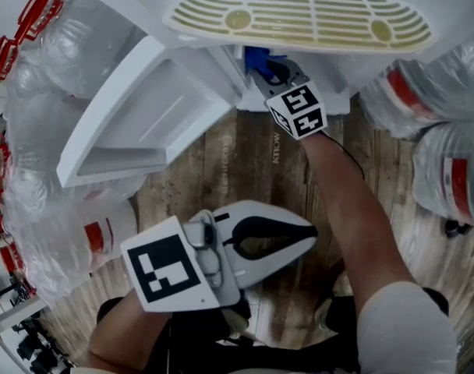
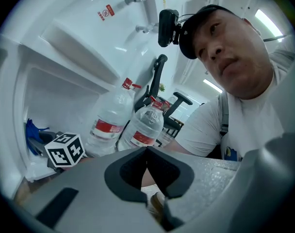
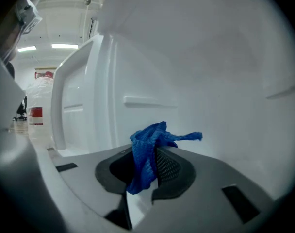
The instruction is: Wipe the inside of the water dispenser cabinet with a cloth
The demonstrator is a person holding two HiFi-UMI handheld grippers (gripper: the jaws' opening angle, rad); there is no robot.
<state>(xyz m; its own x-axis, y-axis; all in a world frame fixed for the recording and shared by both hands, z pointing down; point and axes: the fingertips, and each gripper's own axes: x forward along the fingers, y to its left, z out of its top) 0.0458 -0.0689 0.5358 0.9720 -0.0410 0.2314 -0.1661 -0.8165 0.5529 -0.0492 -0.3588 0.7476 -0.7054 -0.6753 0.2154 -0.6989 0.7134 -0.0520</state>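
Left gripper: held nearest the head camera, low in the head view. In its own view the fingertips are seen pressed together, with only the oval hollow behind them left open. Nothing is gripped.

Left bottles: large clear water bottles with red handles, stacked along the left edge beside the door.

Door: white and swung open to the left of the cabinet opening, above the wooden floor.

Cabinet: white inside. The back wall and a side wall are seen just ahead of the right gripper.

Cloth: blue and bunched. It is pinched between the right gripper's fingers, with one end sticking out above the tips and the rest hanging down between them. In the head view it shows at the cabinet opening.

Right gripper: closed narrowly on the cloth and reached into the cabinet mouth.

Grille: a pale slotted tray seen above the opening.

Right bottles: more clear bottles lying to the right of the cabinet.
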